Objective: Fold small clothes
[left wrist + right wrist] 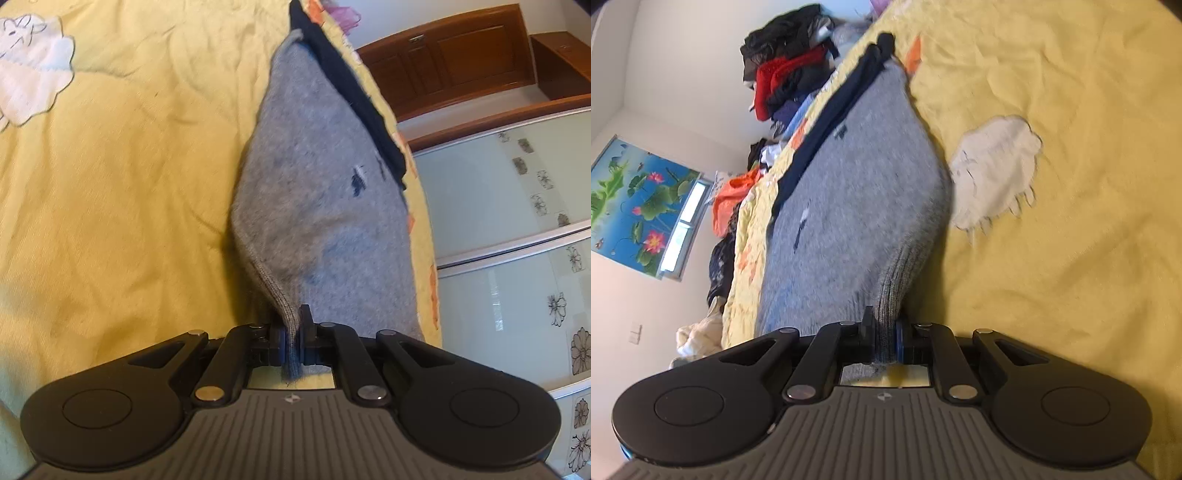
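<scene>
A small grey knitted garment (325, 206) with a dark navy band along one edge hangs stretched above the yellow bedspread (129, 184). My left gripper (293, 332) is shut on its ribbed hem corner. In the right wrist view the same grey garment (857, 206) stretches away from me, and my right gripper (884, 332) is shut on another ribbed corner of it. The far end of the garment lies near the bed's edge.
A pile of black, red and orange clothes (786, 74) sits along the bed's far edge. A white patch (993, 166) is sewn on the bedspread. A wooden cabinet (461, 55) and sliding glass doors (517, 240) stand beyond the bed.
</scene>
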Demonstrator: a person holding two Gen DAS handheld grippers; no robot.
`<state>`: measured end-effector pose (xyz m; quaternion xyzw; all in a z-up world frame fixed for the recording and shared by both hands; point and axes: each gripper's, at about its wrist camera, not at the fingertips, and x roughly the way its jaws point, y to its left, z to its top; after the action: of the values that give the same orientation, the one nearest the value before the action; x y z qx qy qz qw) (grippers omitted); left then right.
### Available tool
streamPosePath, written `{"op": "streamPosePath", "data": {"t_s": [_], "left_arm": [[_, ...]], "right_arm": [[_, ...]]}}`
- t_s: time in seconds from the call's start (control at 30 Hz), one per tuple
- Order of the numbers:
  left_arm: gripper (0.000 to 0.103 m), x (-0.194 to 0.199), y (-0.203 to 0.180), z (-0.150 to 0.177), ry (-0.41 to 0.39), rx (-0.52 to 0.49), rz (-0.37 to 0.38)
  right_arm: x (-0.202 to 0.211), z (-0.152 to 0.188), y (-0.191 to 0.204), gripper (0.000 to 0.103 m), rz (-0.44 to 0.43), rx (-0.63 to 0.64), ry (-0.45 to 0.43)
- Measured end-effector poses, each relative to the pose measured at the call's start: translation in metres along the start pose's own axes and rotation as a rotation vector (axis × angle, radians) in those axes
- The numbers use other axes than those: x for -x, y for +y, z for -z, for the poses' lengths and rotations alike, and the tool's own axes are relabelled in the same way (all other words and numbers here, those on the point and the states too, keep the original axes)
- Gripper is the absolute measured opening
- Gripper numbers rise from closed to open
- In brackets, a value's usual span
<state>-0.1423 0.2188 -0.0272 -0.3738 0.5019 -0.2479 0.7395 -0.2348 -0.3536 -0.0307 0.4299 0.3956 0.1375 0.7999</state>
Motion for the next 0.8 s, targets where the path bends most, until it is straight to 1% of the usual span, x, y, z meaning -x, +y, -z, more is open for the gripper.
{"op": "streamPosePath", "data": {"t_s": [0.1, 0.17, 0.2, 0.33, 0.4, 0.57, 0.7, 0.8], "left_arm": [[0.005, 0.002, -0.001, -0.002, -0.025, 0.0, 0.018], [0.005, 0.003, -0.002, -0.006, -0.049, -0.002, 0.056], [0.005, 0.003, -0.004, -0.009, -0.061, 0.0, 0.054], [0.005, 0.002, -0.009, -0.031, -0.117, 0.01, 0.101], [0.005, 0.003, -0.013, -0.046, -0.153, 0.019, 0.14], [0.005, 0.0, -0.025, -0.098, -0.22, 0.03, 0.181], [0.005, -0.008, -0.036, -0.151, -0.273, 0.029, 0.207], [0.005, -0.022, -0.047, -0.195, -0.293, 0.012, 0.205]], "right_arm": [[0.002, -0.007, 0.015, 0.015, -0.025, 0.013, -0.04], [0.002, -0.017, 0.026, 0.015, -0.047, 0.028, -0.068], [0.0, -0.022, 0.032, 0.015, -0.044, 0.04, -0.08], [-0.014, -0.054, 0.051, 0.015, -0.075, 0.061, -0.116], [-0.024, -0.074, 0.06, 0.015, -0.099, 0.06, -0.128], [-0.053, -0.135, 0.079, 0.015, -0.11, 0.065, -0.167], [-0.082, -0.186, 0.085, 0.015, -0.099, 0.057, -0.187], [-0.108, -0.223, 0.085, 0.014, -0.088, 0.044, -0.196]]}}
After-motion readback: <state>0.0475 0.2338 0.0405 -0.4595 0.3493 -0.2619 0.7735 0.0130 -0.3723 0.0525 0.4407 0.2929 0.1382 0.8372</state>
